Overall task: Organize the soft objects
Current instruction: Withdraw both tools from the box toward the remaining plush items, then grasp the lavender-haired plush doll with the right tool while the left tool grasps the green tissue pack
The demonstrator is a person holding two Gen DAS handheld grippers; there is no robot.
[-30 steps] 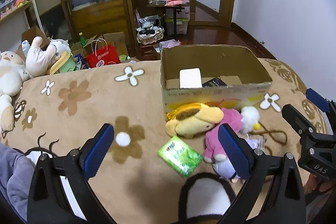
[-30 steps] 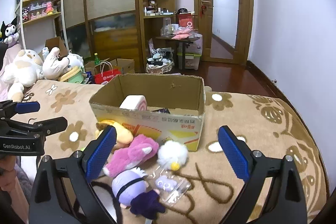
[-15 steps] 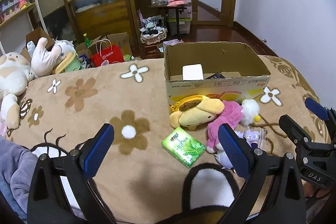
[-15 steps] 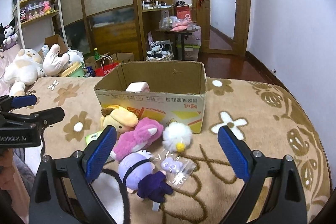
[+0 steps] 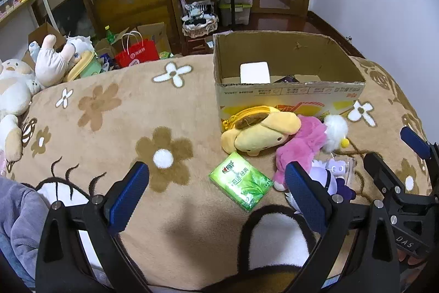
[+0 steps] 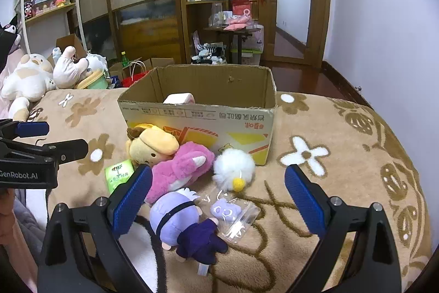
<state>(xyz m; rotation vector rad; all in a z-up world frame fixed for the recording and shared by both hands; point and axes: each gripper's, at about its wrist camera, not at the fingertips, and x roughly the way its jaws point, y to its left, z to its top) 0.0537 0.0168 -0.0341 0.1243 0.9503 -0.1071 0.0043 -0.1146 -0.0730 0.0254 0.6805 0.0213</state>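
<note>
Surface: brown flower-patterned blanket (image 5: 115,133), which bore everything listed.
Container: open cardboard box (image 6: 197,111), upright at the far side; a white block (image 5: 254,72) and some dark item already lay inside.
Yellow dog plush (image 5: 260,132): lay touching the box's near wall, its head toward the left gripper.
Pink plush (image 6: 178,169): leaned against the yellow one, partly under it.
White pom-pom chick (image 6: 234,168): just beside the pink plush, close to the box corner.
Purple-haired doll (image 6: 181,221): nearest the right gripper, face down, beside a clear bag holding a small lilac figure (image 6: 231,212).
Green tissue pack (image 5: 241,184): flat on the blanket, apart from the pile, in front of the left gripper.
Left gripper (image 5: 216,191): fingers spread wide, holding nothing, above the blanket.
Right gripper (image 6: 218,191): fingers likewise spread and empty, hovering over the doll and bag.
Step judged: choosing a first toy to lift into the box.
Handling advice: take one plush at a time, by the thick body; close slowly, as stuffing compresses; lift clear of neighbours before carrying over the box rim.
</note>
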